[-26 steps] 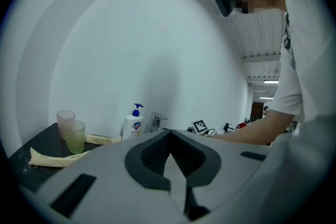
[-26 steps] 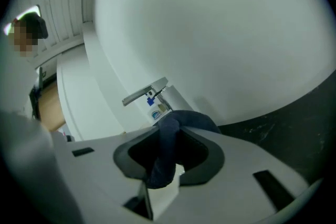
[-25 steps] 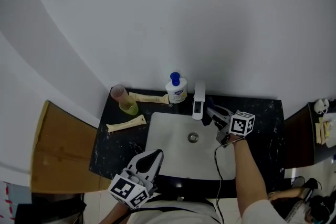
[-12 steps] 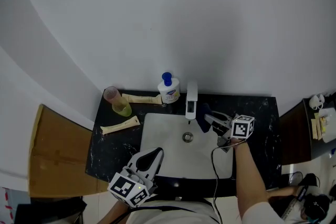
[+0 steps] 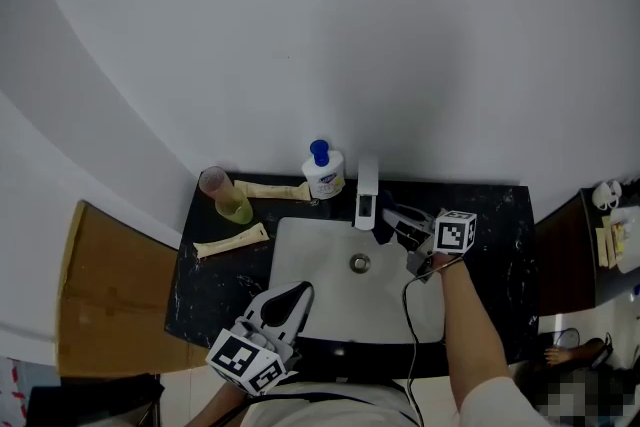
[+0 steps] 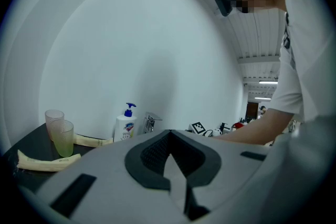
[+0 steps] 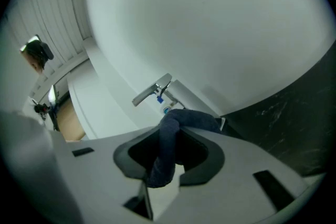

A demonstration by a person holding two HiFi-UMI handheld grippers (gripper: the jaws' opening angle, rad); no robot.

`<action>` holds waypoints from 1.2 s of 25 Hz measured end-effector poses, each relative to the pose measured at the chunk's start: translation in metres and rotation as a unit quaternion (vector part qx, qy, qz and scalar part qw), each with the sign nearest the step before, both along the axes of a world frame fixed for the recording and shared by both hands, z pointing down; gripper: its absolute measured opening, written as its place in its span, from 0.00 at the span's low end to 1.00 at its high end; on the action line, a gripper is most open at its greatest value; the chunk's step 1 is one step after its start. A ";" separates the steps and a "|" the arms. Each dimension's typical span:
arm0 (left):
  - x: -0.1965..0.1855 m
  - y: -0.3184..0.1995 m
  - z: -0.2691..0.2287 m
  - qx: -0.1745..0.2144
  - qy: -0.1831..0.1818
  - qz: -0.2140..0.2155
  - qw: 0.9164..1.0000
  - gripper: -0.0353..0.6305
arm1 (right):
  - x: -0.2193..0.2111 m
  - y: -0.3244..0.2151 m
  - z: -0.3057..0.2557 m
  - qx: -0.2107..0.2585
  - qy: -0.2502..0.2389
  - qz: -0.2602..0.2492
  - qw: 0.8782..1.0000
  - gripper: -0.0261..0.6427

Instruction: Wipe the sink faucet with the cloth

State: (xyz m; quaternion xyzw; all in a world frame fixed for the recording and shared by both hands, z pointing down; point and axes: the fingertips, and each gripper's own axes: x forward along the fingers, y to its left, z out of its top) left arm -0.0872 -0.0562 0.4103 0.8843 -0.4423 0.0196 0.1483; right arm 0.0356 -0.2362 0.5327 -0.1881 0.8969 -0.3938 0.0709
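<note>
One sink [image 5: 320,275] spans the middle. At its near edge the left gripper [image 5: 290,300] hangs, jaws pressed together and empty, likely kept clear. The right gripper [image 5: 398,225] pinches the cloth [image 7: 169,147] just right of the faucet [image 5: 367,195], ready for wiping.

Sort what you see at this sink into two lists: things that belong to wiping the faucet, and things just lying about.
Belongs to the job:
faucet
dark cloth, clamped in the right tool
sink

Just lying about:
soap bottle
green cup and pink cup
front cream tube and back cream tube
left tool, shut and empty
</note>
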 end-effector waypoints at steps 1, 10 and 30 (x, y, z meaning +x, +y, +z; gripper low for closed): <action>0.001 0.000 0.000 0.001 0.001 0.001 1.000 0.06 | -0.002 0.009 -0.002 -0.001 -0.006 -0.019 1.000 0.19; 0.006 -0.001 0.004 0.004 0.007 0.013 1.000 0.06 | 0.009 0.053 0.011 -0.031 -0.011 -0.075 0.997 0.19; -0.007 0.005 0.005 -0.001 0.004 -0.004 1.000 0.06 | -0.007 0.047 -0.002 -0.035 -0.061 -0.078 0.994 0.19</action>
